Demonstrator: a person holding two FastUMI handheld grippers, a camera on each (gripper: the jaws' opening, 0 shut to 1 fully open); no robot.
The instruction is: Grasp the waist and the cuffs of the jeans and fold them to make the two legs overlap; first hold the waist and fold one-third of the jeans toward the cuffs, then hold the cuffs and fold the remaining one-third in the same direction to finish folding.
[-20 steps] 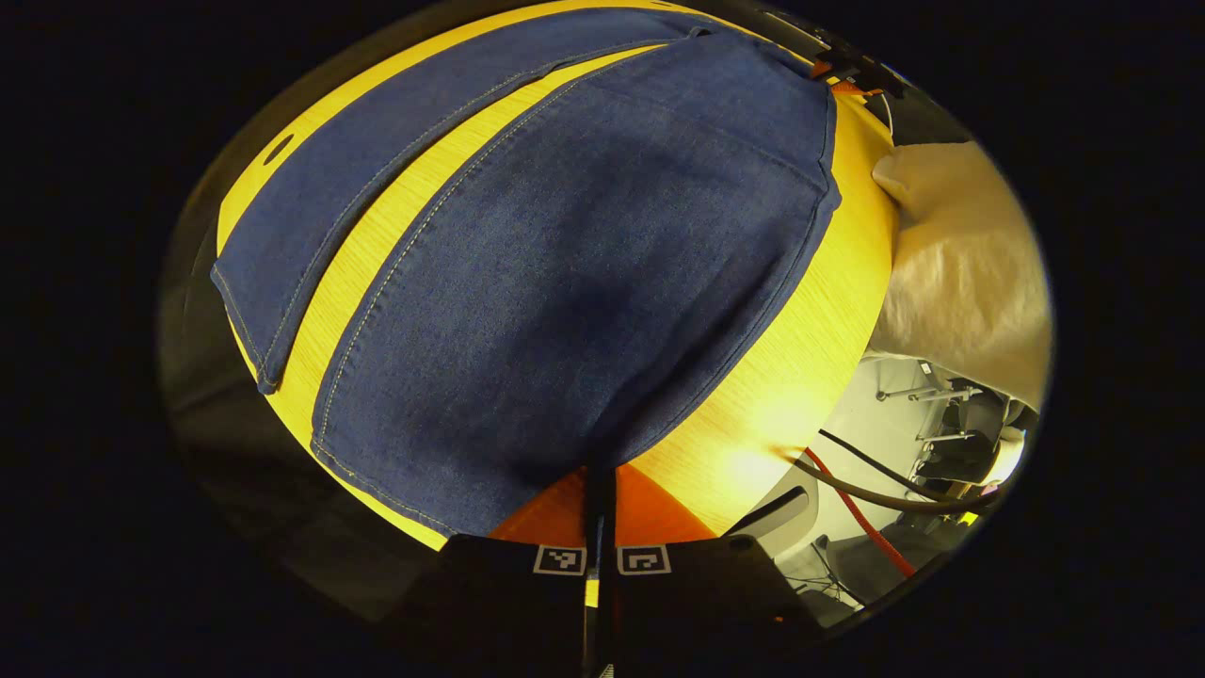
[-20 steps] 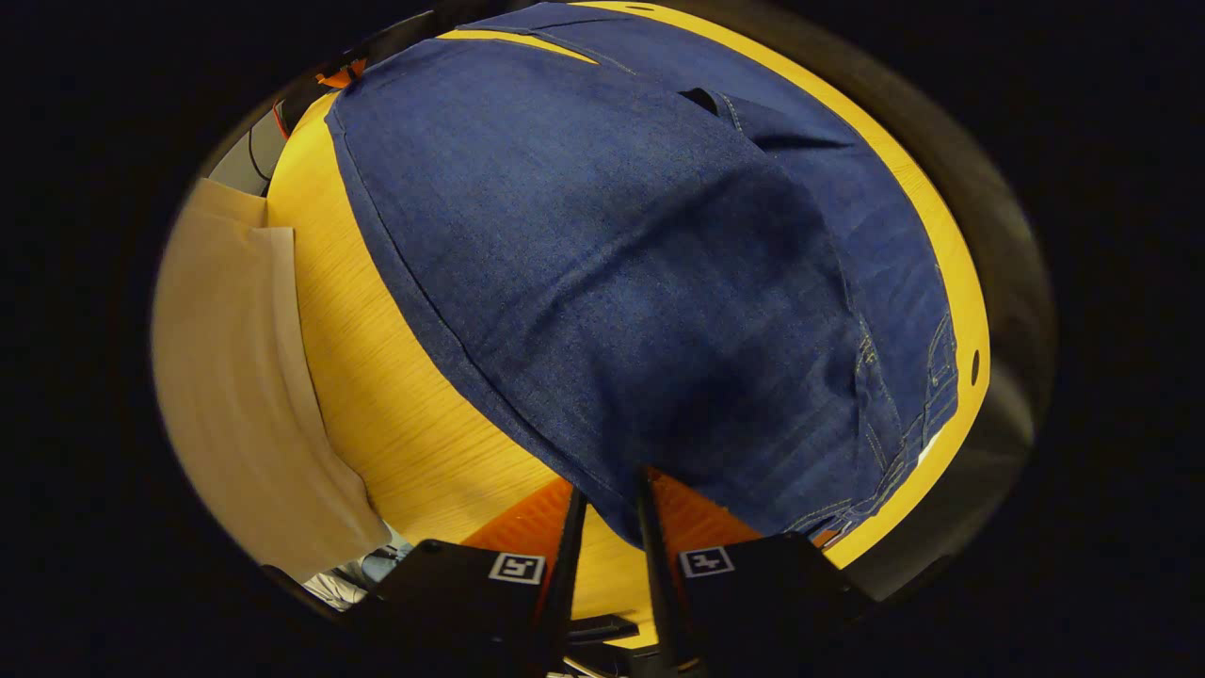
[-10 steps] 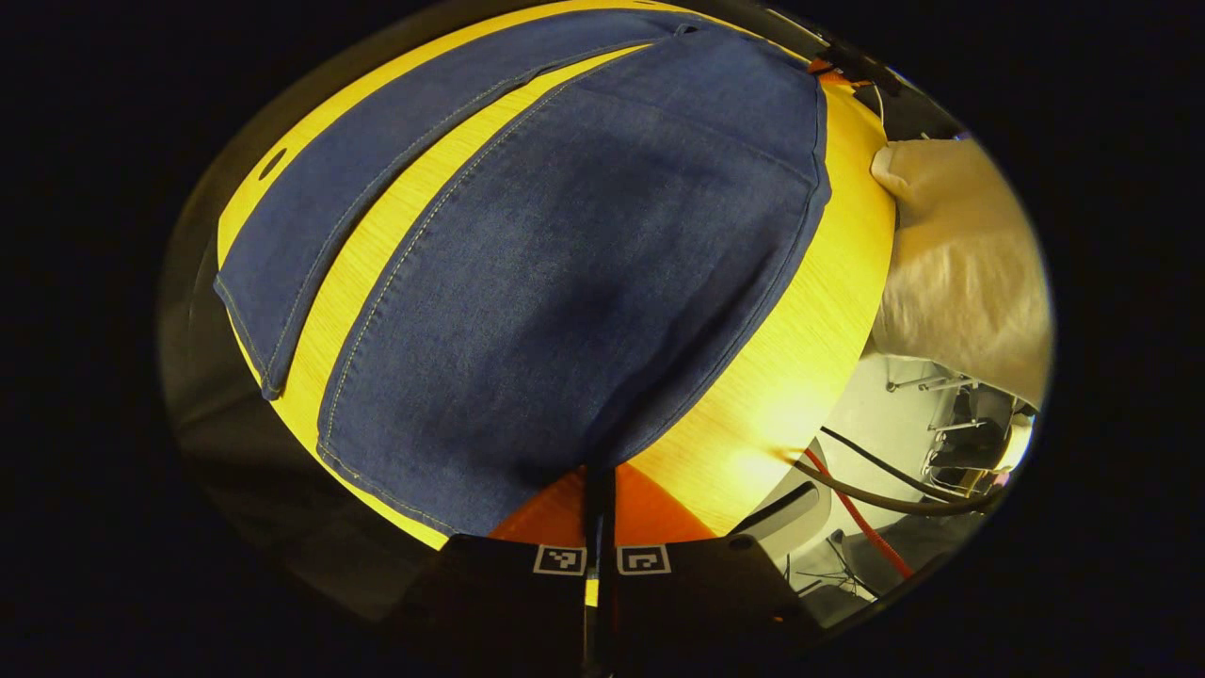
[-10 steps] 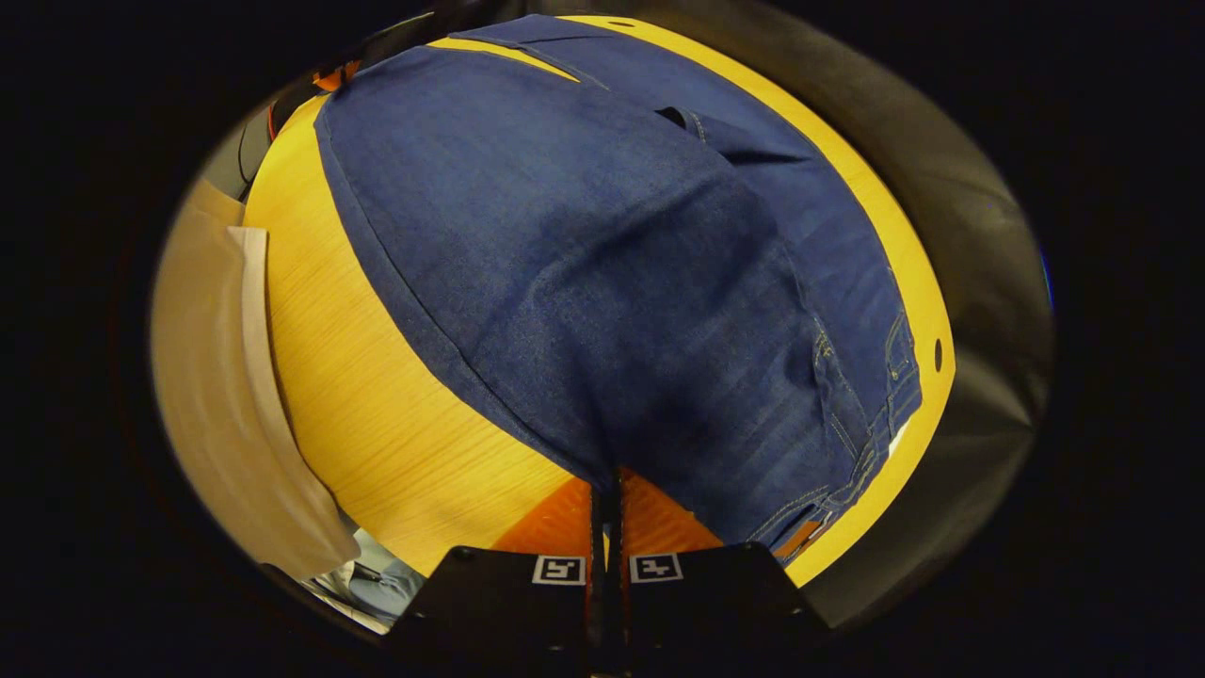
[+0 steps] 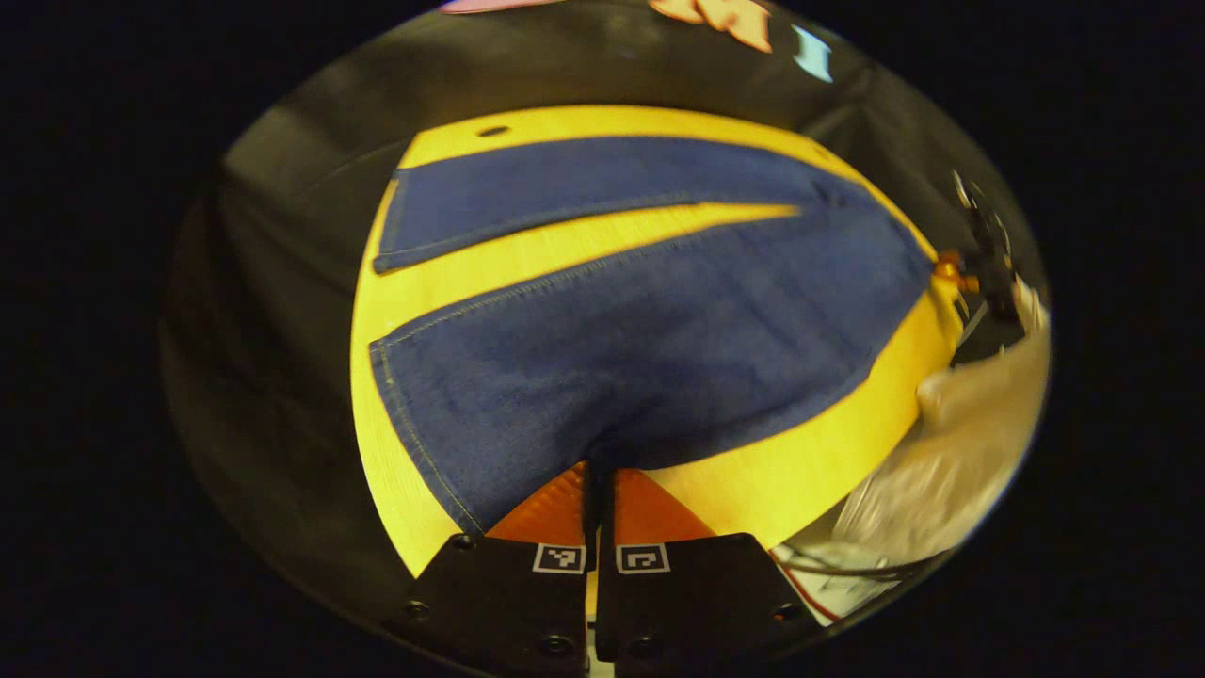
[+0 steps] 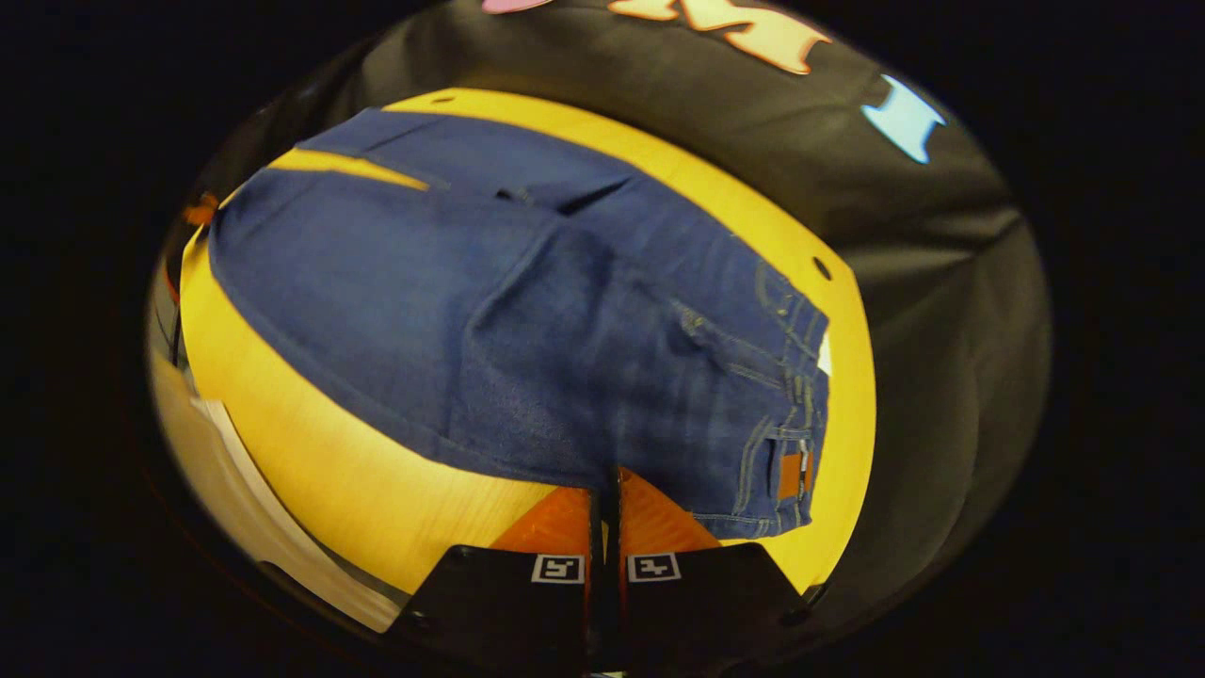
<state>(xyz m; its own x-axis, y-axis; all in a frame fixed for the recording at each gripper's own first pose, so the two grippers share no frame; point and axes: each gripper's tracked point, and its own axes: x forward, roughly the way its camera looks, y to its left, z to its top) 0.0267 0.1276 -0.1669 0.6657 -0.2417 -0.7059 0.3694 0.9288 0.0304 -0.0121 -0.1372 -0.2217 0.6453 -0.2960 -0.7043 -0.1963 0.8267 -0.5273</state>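
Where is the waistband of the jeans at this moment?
In the right gripper view, the waistband lies at the right end of the jeans, near the right edge of the yellow table, just right of the right gripper.

The jeans (image 5: 640, 348) are dark blue denim with pale stitching, spread flat across a yellow wooden table (image 5: 810, 471). Their two legs lie apart in a narrow V, a strip of tabletop showing between them, with the cuffs (image 5: 395, 377) toward one end. At the other end the waist (image 6: 800, 414) shows belt loops, a pocket and a brown patch. The near edge of the cloth is pinched up slightly.
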